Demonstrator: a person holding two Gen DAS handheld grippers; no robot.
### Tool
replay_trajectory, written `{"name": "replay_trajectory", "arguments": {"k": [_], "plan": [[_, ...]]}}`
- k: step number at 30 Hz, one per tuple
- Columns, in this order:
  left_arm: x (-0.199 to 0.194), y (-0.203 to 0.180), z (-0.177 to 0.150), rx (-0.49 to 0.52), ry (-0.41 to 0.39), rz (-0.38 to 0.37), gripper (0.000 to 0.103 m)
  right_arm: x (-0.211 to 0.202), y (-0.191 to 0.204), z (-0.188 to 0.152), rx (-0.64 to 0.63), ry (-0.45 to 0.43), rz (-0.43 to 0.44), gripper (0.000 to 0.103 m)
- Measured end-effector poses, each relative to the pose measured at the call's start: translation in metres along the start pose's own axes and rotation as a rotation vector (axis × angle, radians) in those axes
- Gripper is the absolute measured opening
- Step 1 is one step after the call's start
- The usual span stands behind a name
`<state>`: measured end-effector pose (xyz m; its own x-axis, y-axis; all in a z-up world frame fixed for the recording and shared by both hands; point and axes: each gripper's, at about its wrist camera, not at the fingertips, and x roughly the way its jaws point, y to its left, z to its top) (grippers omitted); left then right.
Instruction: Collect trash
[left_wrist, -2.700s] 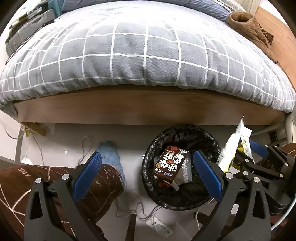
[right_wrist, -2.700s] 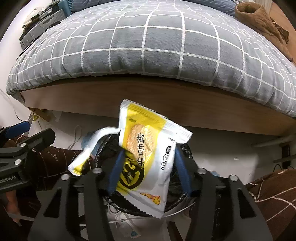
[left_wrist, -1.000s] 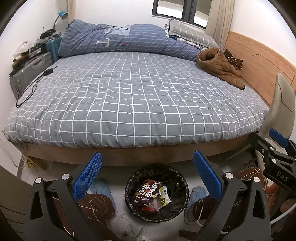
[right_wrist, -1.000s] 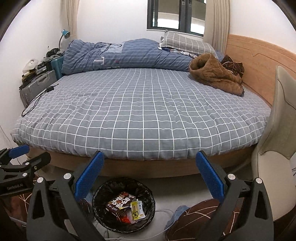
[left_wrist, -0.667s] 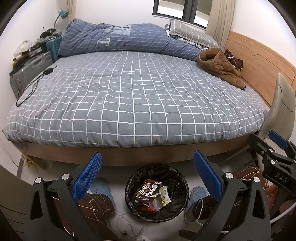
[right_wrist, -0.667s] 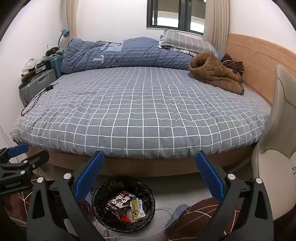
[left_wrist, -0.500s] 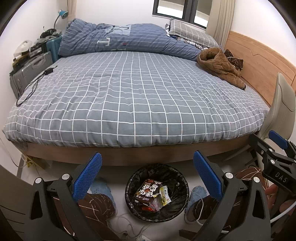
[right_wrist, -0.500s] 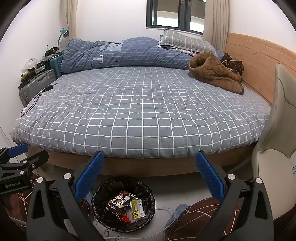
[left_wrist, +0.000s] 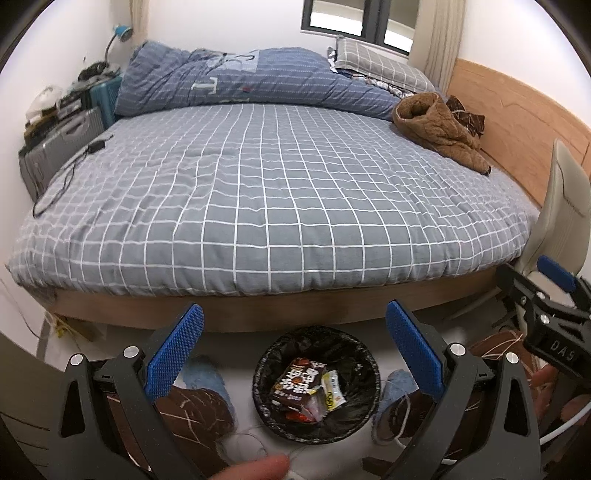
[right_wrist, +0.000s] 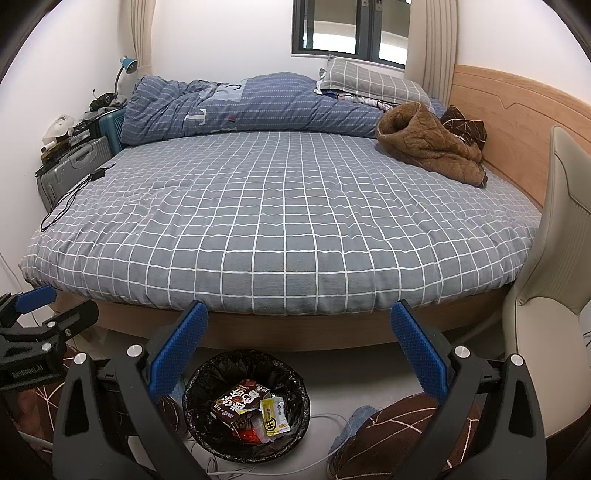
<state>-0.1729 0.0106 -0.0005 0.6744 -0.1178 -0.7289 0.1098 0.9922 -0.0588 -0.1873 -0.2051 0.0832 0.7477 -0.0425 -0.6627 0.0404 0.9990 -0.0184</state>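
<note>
A round bin with a black liner (left_wrist: 273, 350) (right_wrist: 207, 373) stands on the floor in front of the bed. Inside lie a brown snack box (left_wrist: 295, 382) (right_wrist: 236, 400), a yellow and white wrapper (left_wrist: 332, 389) (right_wrist: 273, 410) and red scraps. My left gripper (left_wrist: 293, 332) is open and empty, held high above the bin. My right gripper (right_wrist: 299, 332) is open and empty too, above and to the right of the bin. Each gripper shows in the other's view, the right one (left_wrist: 546, 306) and the left one (right_wrist: 40, 325).
A wide bed with a grey checked cover (left_wrist: 277, 192) (right_wrist: 288, 214) fills the view; a brown jacket (right_wrist: 428, 147) lies at its right. Suitcases (right_wrist: 70, 170) stand at the left, a beige chair (right_wrist: 554, 295) at the right. Cables (right_wrist: 332, 417) and my slippered feet lie around the bin.
Earlier the right gripper held the yellow wrapper over the bin; it now lies in the bin. Both grippers have risen high. In the last second almost nothing moved.
</note>
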Motion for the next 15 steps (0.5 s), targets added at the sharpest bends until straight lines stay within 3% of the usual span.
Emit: {"name": "replay_trajectory", "arguments": {"k": [15], "plan": [[-0.0010,-0.0027,0.0001,-0.007,-0.004,0.029,0.097,0.0012,0.0008,-0.0014,-0.002,0.002,0.001,0.095]]}}
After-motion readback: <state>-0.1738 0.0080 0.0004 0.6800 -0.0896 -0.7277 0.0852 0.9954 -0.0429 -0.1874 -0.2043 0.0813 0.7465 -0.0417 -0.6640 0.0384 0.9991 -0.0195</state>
